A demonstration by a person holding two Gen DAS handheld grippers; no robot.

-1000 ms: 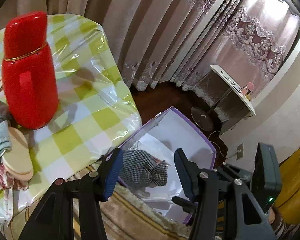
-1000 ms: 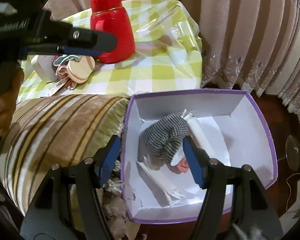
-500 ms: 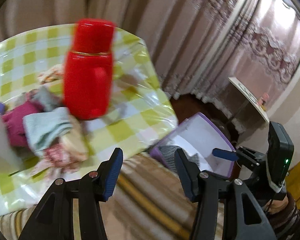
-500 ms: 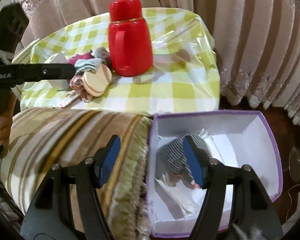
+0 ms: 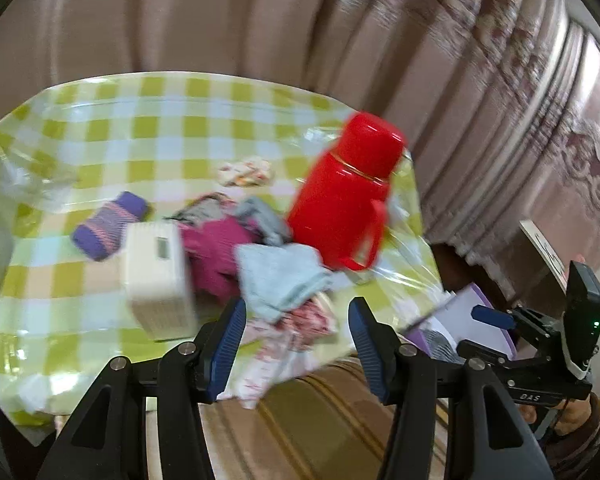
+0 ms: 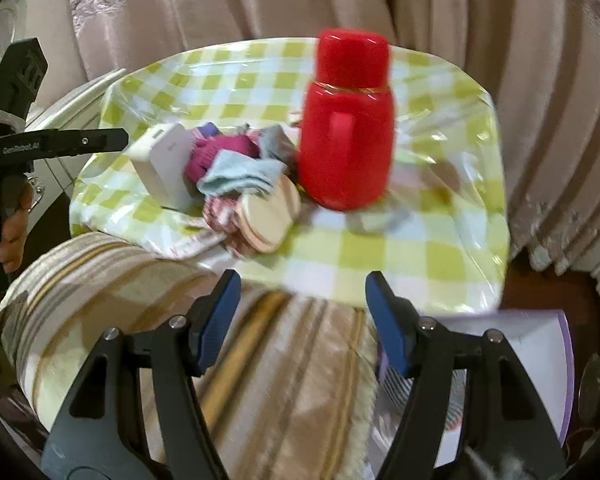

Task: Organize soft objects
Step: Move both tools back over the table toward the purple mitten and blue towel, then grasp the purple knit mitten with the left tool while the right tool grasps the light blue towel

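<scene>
A pile of soft items lies on the green-checked table (image 5: 100,136): a light blue cloth (image 5: 280,276), a magenta cloth (image 5: 216,248), a pink patterned cloth (image 5: 300,320), a purple sock (image 5: 108,224). In the right wrist view the pile shows with the blue cloth (image 6: 240,174) on top. My left gripper (image 5: 296,340) is open and empty, just before the pile. My right gripper (image 6: 302,316) is open and empty over the table's near edge. The purple-edged white box (image 6: 540,344) holds a checked cloth (image 6: 396,392), partly hidden by my right finger.
A red thermos (image 5: 344,200) stands right of the pile, also seen in the right wrist view (image 6: 346,120). A white box-shaped device (image 5: 156,276) lies left of the pile. A striped cushion (image 6: 140,304) lies in front. Curtains hang behind.
Both grippers have swung away from the purple-edged box toward the table and the pile. The checked cloth stays in the box. Both grippers remain open.
</scene>
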